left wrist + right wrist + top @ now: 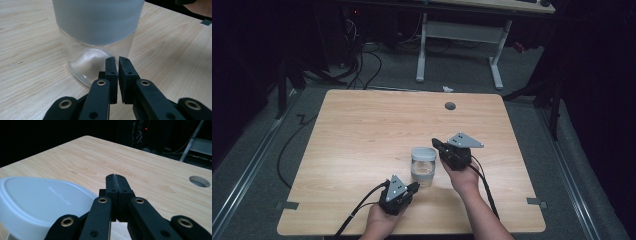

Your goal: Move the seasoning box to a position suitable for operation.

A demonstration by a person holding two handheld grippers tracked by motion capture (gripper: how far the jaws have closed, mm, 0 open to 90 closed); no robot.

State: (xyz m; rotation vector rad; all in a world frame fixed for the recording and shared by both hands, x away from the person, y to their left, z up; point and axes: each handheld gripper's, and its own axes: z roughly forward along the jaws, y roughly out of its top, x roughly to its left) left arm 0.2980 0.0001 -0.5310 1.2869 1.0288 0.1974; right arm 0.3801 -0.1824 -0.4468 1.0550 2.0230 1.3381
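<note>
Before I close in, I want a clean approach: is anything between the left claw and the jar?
Nothing visible. The left claw points straight at the base of the clear jar, with bare table between them.

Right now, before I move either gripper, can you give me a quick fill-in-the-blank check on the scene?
1. The glass jar stands upright on the wooden ____.
2. The jar's lid is ____ in colour.
3. The right gripper has its jaws ____.
4. The left gripper points at the jar's ____.

Missing words: table; white; shut; base
</note>
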